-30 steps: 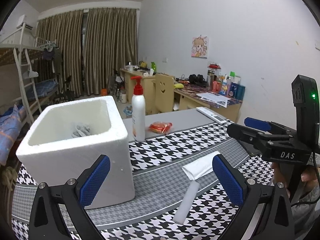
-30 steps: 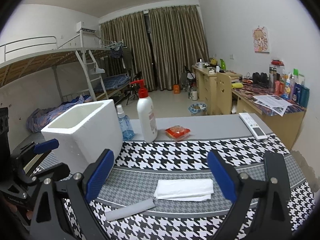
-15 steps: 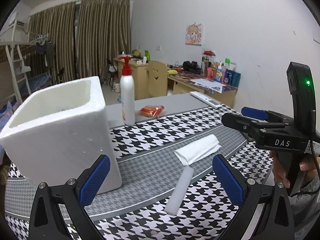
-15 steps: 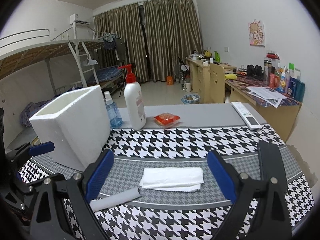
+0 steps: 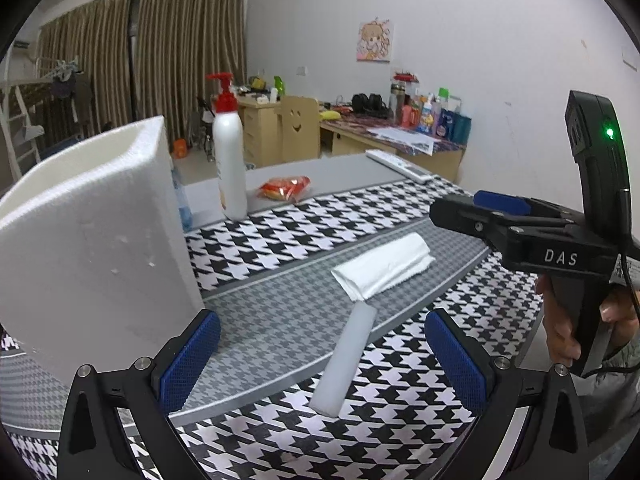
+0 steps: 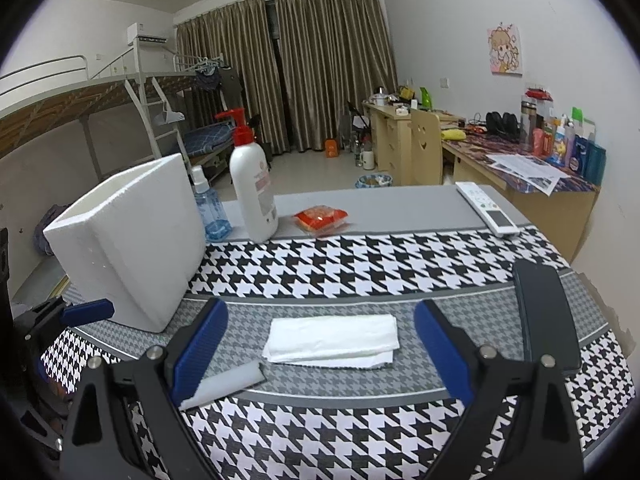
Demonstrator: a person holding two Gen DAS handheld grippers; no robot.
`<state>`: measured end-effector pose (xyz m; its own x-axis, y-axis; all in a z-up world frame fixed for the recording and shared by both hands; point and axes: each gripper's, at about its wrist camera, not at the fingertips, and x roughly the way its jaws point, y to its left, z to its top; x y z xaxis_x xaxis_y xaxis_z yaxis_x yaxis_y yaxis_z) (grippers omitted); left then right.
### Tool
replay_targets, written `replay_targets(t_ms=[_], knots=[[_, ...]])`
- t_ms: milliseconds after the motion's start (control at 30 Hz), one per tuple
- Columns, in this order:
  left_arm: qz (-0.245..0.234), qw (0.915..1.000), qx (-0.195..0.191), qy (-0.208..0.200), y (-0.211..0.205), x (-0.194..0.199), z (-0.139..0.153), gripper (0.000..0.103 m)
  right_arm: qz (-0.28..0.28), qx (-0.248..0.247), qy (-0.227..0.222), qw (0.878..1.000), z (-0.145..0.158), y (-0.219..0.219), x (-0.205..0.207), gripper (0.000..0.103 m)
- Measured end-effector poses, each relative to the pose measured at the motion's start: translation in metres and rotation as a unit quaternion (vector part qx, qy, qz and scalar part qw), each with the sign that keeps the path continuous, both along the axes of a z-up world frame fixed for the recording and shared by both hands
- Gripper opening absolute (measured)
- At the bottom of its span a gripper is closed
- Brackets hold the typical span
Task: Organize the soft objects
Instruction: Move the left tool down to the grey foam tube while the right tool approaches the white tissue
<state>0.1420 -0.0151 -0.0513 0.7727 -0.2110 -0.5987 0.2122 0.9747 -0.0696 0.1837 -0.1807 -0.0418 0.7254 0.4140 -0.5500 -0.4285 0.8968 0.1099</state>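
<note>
Nothing is gripped yet: left gripper (image 5: 320, 360) and right gripper (image 6: 320, 344) are held wide open and empty. Folded white cloth (image 6: 332, 338) and foam strip (image 5: 346, 360) are left lying on the table beside the foam box (image 6: 128, 236).

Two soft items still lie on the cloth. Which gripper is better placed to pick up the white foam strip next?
Probably left: the left gripper is open with the foam strip lying between its fingers. The right gripper frames the folded white cloth instead.
</note>
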Motion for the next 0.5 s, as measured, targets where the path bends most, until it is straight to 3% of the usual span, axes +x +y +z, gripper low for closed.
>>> replay_targets(t_ms=[500], knots=[[-0.025,0.9982,0.019,0.051,-0.014,0.015,-0.026,0.102,-0.012,-0.010,0.040,0.999,-0.023,-0.004,0.012,0.096]])
